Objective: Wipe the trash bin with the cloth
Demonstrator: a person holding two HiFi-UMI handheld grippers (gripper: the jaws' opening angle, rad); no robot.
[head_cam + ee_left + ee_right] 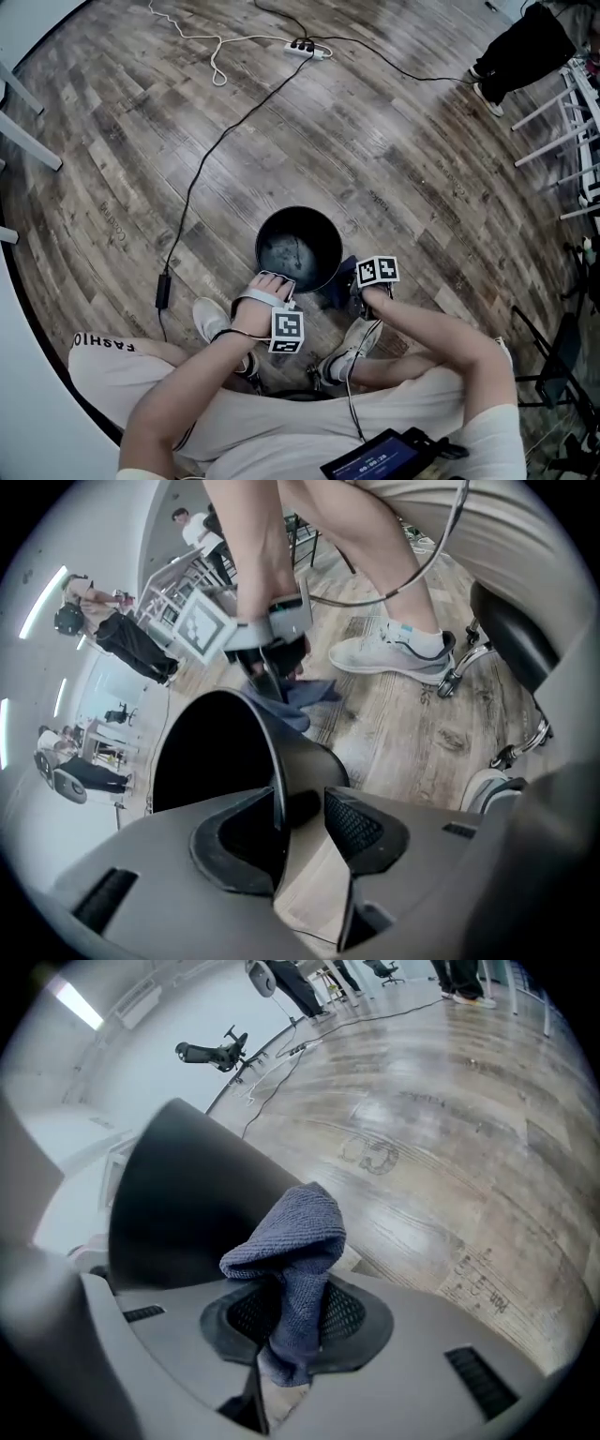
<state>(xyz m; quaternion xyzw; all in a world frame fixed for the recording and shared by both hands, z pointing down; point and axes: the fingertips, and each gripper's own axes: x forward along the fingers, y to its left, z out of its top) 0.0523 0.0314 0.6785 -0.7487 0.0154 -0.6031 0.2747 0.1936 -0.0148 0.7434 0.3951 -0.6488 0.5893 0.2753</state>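
A black round trash bin (298, 246) stands on the wood floor in front of the seated person's feet. My left gripper (274, 281) sits over the bin's near rim. In the left gripper view it (300, 827) is open: one jaw is inside the bin (305, 757), the other outside, with a gap between that pad and the wall. My right gripper (356, 294) is at the bin's right side, shut on a blue cloth (337, 292). In the right gripper view the cloth (291, 1241) bunches up from between the jaws (295, 1321), close to the bin's dark wall (187, 1204).
The person's white shoes (211, 321) (352, 349) flank the bin's near side. A power strip (307, 49) and cables lie on the floor behind it. A chair's wheeled base (497, 714) is close by. Another person (520, 47) and metal frames stand at the far right.
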